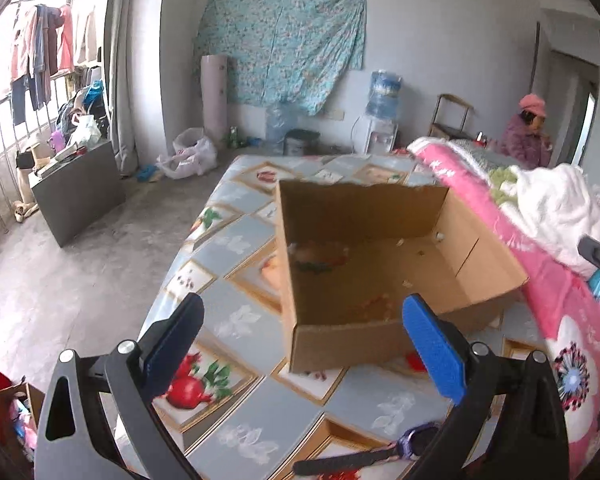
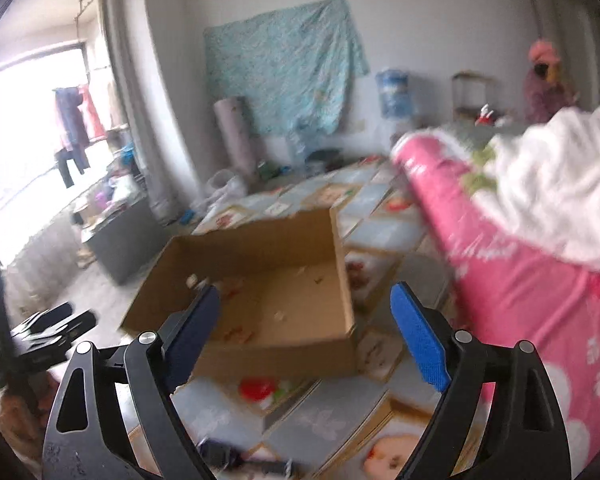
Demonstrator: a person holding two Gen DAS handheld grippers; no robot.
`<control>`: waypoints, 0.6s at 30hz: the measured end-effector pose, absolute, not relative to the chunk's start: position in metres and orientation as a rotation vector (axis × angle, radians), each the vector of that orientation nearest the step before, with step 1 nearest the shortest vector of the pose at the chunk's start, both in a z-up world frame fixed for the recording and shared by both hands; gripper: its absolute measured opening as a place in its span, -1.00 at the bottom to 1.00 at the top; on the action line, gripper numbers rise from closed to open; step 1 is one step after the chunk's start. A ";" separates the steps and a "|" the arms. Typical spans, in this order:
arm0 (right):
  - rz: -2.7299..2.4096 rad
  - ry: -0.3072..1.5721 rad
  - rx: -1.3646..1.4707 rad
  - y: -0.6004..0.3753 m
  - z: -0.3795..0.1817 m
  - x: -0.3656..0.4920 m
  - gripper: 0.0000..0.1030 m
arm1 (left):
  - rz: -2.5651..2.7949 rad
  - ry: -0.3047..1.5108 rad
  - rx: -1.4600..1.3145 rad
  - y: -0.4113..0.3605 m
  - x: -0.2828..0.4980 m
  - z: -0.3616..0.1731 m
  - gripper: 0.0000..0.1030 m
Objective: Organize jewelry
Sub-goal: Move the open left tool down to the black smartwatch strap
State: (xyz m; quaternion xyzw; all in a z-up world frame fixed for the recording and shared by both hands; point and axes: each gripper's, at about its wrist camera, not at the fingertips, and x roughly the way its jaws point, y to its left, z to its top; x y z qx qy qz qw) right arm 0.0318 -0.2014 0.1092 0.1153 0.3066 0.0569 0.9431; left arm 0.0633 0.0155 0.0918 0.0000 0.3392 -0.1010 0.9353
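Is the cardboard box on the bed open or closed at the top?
Open. The cardboard box has no lid or flaps over it; both views look straight onto its inner floor, where a few small blurred items lie.

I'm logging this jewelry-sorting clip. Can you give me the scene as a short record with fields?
surface: bed sheet with a fruit print
container: open cardboard box lying on the sheet
box contents: small blurred bits on its floor, kind unclear
left gripper: open, empty, in front of the box
right gripper: open, empty
beside box: pink quilt
near edge: purple item, kind unclear
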 end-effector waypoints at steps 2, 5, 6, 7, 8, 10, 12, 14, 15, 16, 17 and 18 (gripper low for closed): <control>0.237 0.726 0.165 -0.176 0.083 0.030 0.61 | -0.222 0.711 -0.010 0.019 0.061 0.087 0.90; 0.322 0.866 0.050 -0.146 0.041 0.023 0.60 | -0.253 0.730 -0.026 0.025 0.051 0.072 0.90; 0.334 0.894 0.032 -0.141 0.030 0.022 0.60 | -0.262 0.735 -0.017 0.026 0.046 0.065 0.90; 0.340 0.917 0.023 -0.140 0.022 0.021 0.60 | -0.269 0.743 -0.002 0.027 0.041 0.058 0.90; 0.339 0.933 0.018 -0.140 0.016 0.020 0.60 | -0.267 0.755 0.016 0.028 0.036 0.050 0.90; 0.320 0.958 0.017 -0.145 0.004 0.018 0.59 | -0.268 0.778 0.037 0.031 0.027 0.036 0.90; 0.312 0.975 0.042 -0.154 -0.001 0.018 0.52 | -0.282 0.797 0.047 0.033 0.015 0.022 0.90; 0.297 0.996 0.079 -0.163 -0.009 0.018 0.49 | -0.299 0.817 0.057 0.036 0.005 0.009 0.89; 0.292 1.005 0.091 -0.167 -0.012 0.017 0.44 | -0.306 0.834 0.064 0.036 -0.001 0.000 0.90; 0.283 1.016 0.110 -0.170 -0.017 0.016 0.38 | -0.310 0.847 0.065 0.037 -0.004 -0.005 0.89; 0.275 1.025 0.131 -0.173 -0.021 0.016 0.35 | -0.312 0.860 0.066 0.037 -0.006 -0.009 0.89; 0.270 1.031 0.150 -0.175 -0.023 0.016 0.30 | -0.319 0.878 0.063 0.037 -0.008 -0.014 0.89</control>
